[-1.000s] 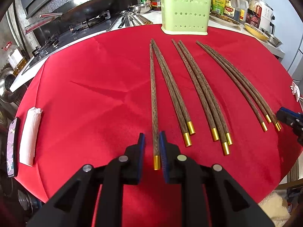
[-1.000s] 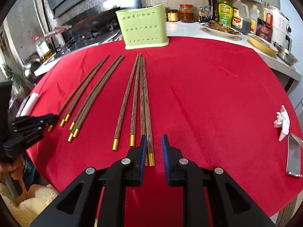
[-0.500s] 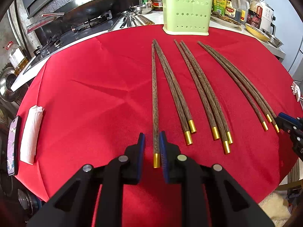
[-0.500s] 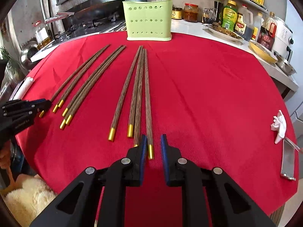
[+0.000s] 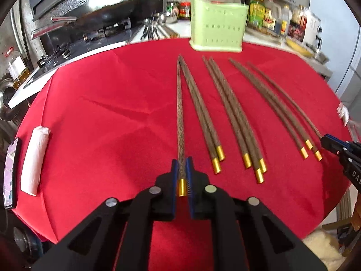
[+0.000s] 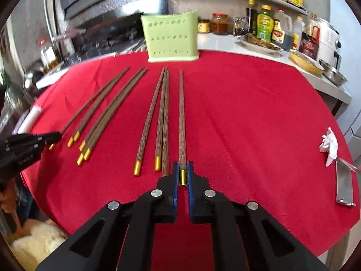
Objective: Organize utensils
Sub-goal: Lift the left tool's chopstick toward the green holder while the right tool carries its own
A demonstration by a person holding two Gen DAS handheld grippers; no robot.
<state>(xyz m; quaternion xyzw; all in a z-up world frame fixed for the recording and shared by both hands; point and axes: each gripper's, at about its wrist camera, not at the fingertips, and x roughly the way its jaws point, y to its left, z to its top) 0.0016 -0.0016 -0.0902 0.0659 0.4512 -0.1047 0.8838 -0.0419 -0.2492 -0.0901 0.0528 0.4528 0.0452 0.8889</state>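
Note:
Several dark wooden chopsticks with gold caps lie in groups on a red tablecloth (image 5: 108, 117). My left gripper (image 5: 181, 164) is shut on the leftmost chopstick (image 5: 180, 117) just above its gold cap. My right gripper (image 6: 182, 166) is shut on the rightmost chopstick (image 6: 181, 117), which stands slightly apart from its three neighbours (image 6: 161, 122). Each gripper shows in the other's view: the right gripper (image 5: 327, 140) at the right edge, the left gripper (image 6: 53, 137) at the left edge. A pale green perforated utensil holder (image 5: 216, 24) (image 6: 171, 38) stands upright at the table's far edge.
A rolled white napkin (image 5: 35, 160) and a phone (image 5: 10, 171) lie at the table's left edge. A crumpled tissue (image 6: 329, 145) and a metal piece (image 6: 344, 183) lie at the right. A stove (image 5: 74, 45) is behind on the left, bottles (image 6: 266, 27) on the right.
Both grippers have closed, each on the capped end of one chopstick. The right gripper's chopstick now sits a little apart from its group.

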